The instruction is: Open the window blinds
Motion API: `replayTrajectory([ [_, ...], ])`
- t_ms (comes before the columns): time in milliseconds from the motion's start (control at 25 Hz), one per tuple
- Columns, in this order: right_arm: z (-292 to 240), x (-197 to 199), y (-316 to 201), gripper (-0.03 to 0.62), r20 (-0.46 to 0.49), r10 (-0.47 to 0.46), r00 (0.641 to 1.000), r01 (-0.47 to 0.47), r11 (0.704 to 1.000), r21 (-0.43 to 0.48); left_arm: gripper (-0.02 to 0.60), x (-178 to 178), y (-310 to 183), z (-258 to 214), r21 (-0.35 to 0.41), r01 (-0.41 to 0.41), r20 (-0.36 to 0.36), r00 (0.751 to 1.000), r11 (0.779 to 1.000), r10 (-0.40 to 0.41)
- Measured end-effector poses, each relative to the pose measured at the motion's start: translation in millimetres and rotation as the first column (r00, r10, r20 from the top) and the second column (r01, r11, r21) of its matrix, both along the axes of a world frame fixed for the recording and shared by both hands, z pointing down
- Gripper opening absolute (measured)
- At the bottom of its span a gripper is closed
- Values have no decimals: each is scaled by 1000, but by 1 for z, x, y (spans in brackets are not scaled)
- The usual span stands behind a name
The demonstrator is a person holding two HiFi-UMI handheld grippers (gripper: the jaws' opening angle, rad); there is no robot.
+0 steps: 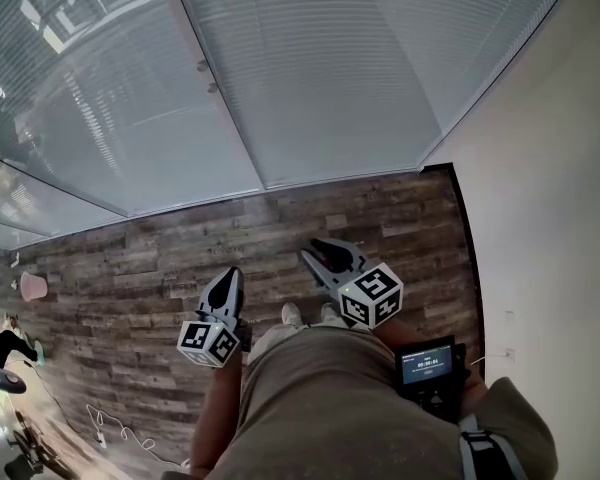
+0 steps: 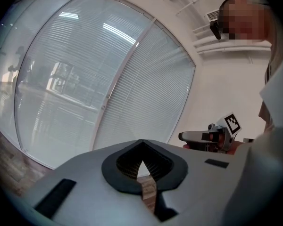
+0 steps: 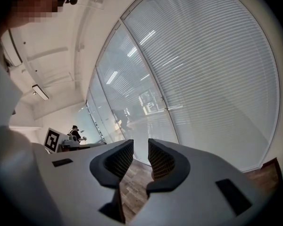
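Note:
White slatted blinds (image 1: 330, 68) hang behind glass panes ahead of me, with their slats turned closed on the right pane (image 3: 212, 69). In the head view my left gripper (image 1: 223, 273) points at the panes over the wooden floor, well short of the glass. Its jaws meet at the tips (image 2: 141, 142) with nothing between them. To its right, my right gripper (image 1: 320, 248) is held a little further forward. A gap stands between its fingers (image 3: 140, 147), and only the floor shows through it. Neither gripper touches the blinds.
A pale frame post (image 1: 220, 98) divides the panes. A white wall (image 1: 550, 168) closes the right side. The floor is wood planks (image 1: 180, 258), with a pink object (image 1: 32, 286) and a loose white cable (image 1: 110, 428) at the left. A small screen device (image 1: 427, 365) sits at the person's waist.

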State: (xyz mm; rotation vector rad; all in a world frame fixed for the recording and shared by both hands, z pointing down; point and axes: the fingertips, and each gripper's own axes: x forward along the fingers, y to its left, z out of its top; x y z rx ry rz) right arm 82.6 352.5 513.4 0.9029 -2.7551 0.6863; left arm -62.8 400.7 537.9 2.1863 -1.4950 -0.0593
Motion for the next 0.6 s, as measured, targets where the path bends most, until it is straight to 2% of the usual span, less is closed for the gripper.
replayTrajectory([
  [120, -4, 11, -2, 92, 2, 8, 1000, -8, 1000, 5, 14, 1, 2, 1, -21, 20, -13, 1000, 1000, -20],
  [200, -8, 21, -4, 92, -6, 20, 1000, -20, 1000, 19, 14, 3, 3, -2, -9, 24, -13, 1000, 1000, -24],
  [480, -4, 60, -8, 92, -32, 90, 995, -90, 996, 16, 12, 22, -1, -11, 31, -1, 41, 999, 1000, 0],
  [600, -10, 74, -7, 92, 7, 116, 993, -116, 993, -6, 11, 32, -2, -11, 29, -6, 32, 999, 1000, 6],
])
